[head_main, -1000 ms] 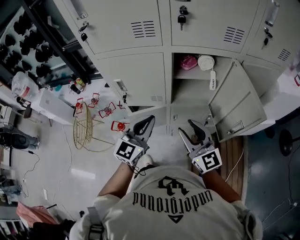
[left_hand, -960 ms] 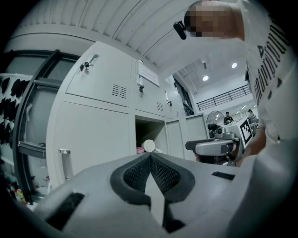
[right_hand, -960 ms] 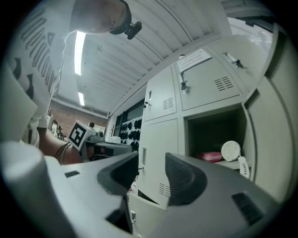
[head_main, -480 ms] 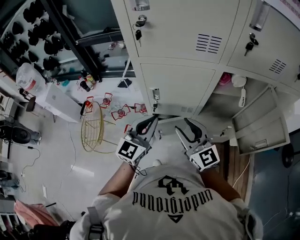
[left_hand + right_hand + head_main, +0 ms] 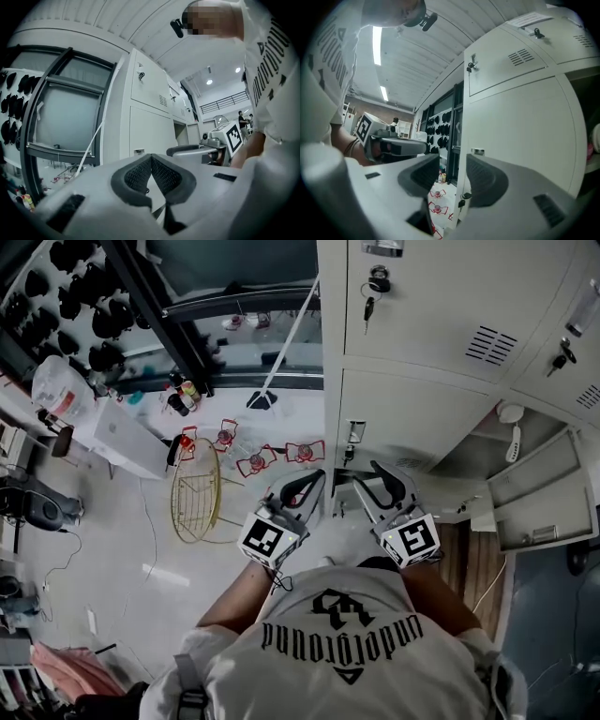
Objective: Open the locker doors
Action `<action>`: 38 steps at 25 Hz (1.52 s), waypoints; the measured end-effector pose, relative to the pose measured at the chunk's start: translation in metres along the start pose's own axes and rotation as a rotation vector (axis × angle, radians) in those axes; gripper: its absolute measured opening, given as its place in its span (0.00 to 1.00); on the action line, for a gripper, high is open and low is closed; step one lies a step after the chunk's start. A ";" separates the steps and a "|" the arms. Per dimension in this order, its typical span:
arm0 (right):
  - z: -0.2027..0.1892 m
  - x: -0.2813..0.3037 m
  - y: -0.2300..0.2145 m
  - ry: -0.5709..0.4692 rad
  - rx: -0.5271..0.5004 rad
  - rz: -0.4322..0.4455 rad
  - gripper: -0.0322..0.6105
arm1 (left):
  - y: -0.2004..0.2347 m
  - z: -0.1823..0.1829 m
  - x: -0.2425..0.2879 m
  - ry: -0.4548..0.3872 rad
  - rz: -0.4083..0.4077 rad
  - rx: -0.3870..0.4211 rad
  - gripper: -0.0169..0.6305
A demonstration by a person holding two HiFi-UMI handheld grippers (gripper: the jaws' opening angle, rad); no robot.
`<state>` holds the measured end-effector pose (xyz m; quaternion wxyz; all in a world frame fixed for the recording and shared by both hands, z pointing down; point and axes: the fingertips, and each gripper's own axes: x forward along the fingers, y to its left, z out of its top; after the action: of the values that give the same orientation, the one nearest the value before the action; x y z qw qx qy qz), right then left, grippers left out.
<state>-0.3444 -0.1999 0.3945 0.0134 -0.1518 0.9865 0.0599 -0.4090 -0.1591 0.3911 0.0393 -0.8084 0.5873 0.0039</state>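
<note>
Now the closed door (image 5: 412, 413), smooth painted steel, sits straight ahead, its metal latch (image 5: 354, 433) at the left edge (a neighbouring door (image 5: 544, 507) hangs open, right). Best to set the right gripper (image 5: 452, 164), jaws wide and empty, on that latch and pull level. The left gripper (image 5: 151, 158) has its ribbed pads (image 5: 136, 174) pressed together on nothing.

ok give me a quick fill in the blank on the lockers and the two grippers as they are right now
1. The jaws of the left gripper are ___, with nothing between them.
2. The jaws of the right gripper stand ___ and hold nothing.
3. In the head view, the one pale grey metal locker door that hangs open is at the far ___ side.
4. The gold wire basket rests on the ___.
Missing words: shut; open; right; floor
</note>
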 end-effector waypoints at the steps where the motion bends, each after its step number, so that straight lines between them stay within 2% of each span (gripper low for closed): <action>1: -0.001 0.005 0.001 0.005 -0.004 0.000 0.34 | 0.004 -0.001 -0.003 -0.007 -0.002 0.010 0.04; 15: -0.028 0.057 -0.020 0.059 0.021 0.002 0.36 | 0.035 -0.010 -0.001 0.032 0.013 -0.024 0.04; 19: -0.036 0.072 -0.024 0.068 0.022 0.012 0.37 | 0.046 -0.018 0.004 0.036 0.019 0.001 0.04; 22: -0.042 0.081 -0.027 0.087 0.032 0.002 0.38 | 0.054 -0.017 0.010 0.043 0.031 -0.023 0.04; 27: -0.049 0.090 -0.027 0.095 0.051 -0.007 0.41 | 0.069 -0.027 0.016 0.040 0.023 0.016 0.04; 31: -0.054 0.095 -0.025 0.101 0.055 -0.001 0.41 | 0.072 -0.025 0.022 0.051 0.041 -0.050 0.04; 38: -0.053 0.099 -0.027 0.090 0.058 -0.025 0.38 | 0.078 -0.028 0.024 0.053 0.039 -0.053 0.04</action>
<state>-0.4308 -0.2614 0.4394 -0.0259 -0.1663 0.9854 0.0239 -0.4771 -0.2077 0.4131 0.0023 -0.7973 0.6035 -0.0013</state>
